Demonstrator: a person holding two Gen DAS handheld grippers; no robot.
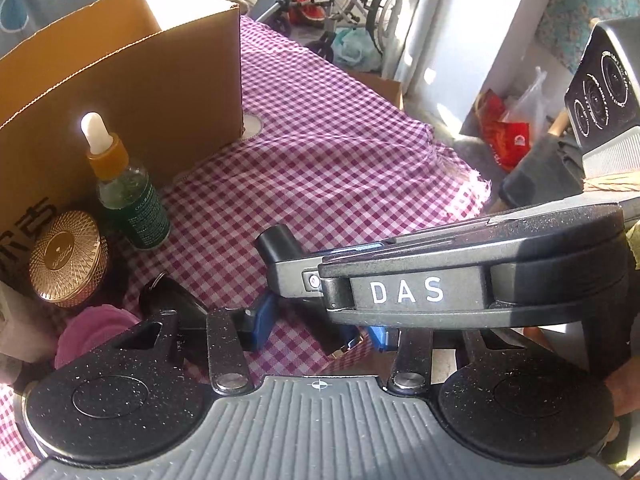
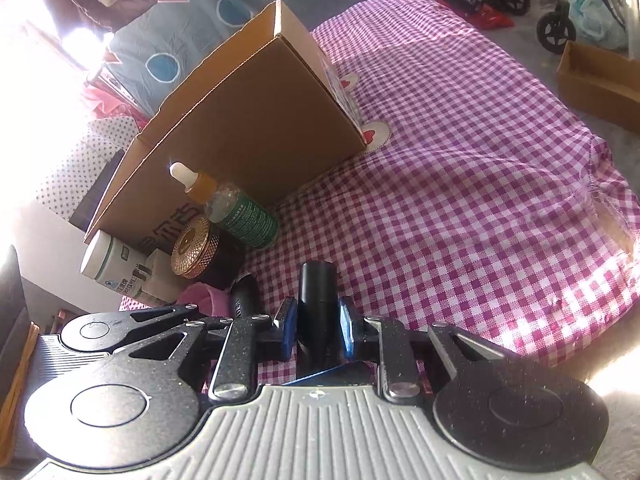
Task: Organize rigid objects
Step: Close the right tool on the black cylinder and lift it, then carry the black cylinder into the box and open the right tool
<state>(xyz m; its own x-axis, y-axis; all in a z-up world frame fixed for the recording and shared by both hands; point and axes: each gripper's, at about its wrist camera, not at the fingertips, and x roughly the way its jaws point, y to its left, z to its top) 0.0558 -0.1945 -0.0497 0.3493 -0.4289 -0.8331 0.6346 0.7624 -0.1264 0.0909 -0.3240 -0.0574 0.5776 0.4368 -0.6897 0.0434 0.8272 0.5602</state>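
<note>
A brown cardboard box (image 1: 132,80) stands open on the checked cloth; it also shows in the right wrist view (image 2: 256,120). In front of it stand a green dropper bottle (image 1: 128,196) (image 2: 240,212) and a gold-lidded jar (image 1: 68,256) (image 2: 196,248). My right gripper (image 2: 318,328) is shut on a black cylinder (image 2: 316,300), whose end shows in the left wrist view (image 1: 276,240). My left gripper (image 1: 320,328) is open, its blue pads (image 1: 264,316) wide apart, with the right gripper's body crossing over it. A second black object (image 2: 246,294) lies to the left.
A white bottle (image 2: 108,264), a small white carton (image 2: 160,280) and a pink soft thing (image 1: 96,336) sit at the left. The purple checked cloth (image 1: 340,152) ends at a frayed edge on the right. A low cardboard tray (image 2: 600,80) and wheeled frames lie beyond.
</note>
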